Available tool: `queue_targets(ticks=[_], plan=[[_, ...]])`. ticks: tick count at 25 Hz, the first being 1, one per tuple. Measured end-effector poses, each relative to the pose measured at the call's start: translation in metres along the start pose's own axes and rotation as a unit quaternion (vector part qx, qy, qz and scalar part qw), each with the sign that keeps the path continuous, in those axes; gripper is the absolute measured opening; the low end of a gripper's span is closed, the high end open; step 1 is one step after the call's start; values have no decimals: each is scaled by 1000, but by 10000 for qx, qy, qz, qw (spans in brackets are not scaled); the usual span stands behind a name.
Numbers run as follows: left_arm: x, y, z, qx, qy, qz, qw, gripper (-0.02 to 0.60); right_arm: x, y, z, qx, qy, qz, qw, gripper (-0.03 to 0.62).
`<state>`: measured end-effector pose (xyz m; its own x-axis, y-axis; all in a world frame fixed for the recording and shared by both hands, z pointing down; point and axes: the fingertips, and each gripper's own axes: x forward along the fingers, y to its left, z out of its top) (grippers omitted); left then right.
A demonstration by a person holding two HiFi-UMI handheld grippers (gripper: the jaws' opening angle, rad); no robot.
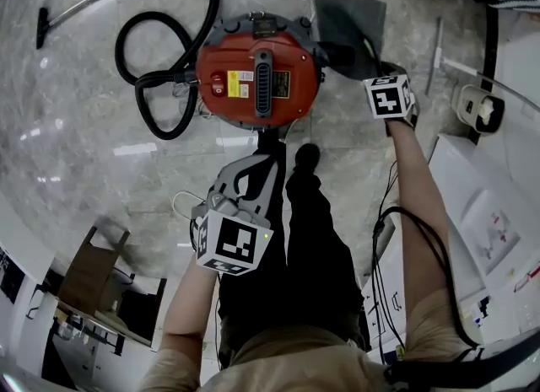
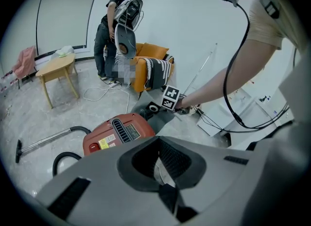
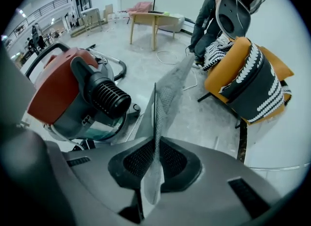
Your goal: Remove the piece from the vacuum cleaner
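Left gripper (image 2: 163, 166) sits closest to the person, its jaws drawn together on nothing I can make out, apparently held back so as not to get in the way. Further out, the right gripper (image 3: 155, 164) pinches one edge of the grey mesh piece (image 3: 167, 91), a tight hold that suits so thin a sheet. That piece hangs just beside the red vacuum cleaner (image 1: 257, 78), near its ribbed port (image 3: 109, 98), seemingly already clear of it. Beyond, the black hose (image 1: 156, 53) loops on the floor (image 1: 84, 154).
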<state>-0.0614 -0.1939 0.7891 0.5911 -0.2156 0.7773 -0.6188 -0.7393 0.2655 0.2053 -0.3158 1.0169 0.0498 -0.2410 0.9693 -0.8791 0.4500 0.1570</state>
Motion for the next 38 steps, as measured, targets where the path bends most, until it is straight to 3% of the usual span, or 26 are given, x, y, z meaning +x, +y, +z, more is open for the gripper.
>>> queue_targets(ticks=[9,16,23,28,33,38], plan=[[3,8,2,93,63,6,9999,3,-1,-13,-34,479,322,37,9983,29],[2,9,7,170,67,3,9998,3,-14,-24,-57,1429,263,260,9890,29],[10,-15,18,337,170,-216,9991,3,-37,-46,-98,2759,150,479,9599,31],[13,-26,32,740,188,-417,9962,3,-59,-59,-128,3703,-51,583,9271,31],[21,-40,41,790,341,-359,9956,3,-79,-67,-155,4132,-227,655,9080,31],[42,-59,45,974,581,-647,9914,3,-97,-66,-189,4458,-264,677,8922,31]])
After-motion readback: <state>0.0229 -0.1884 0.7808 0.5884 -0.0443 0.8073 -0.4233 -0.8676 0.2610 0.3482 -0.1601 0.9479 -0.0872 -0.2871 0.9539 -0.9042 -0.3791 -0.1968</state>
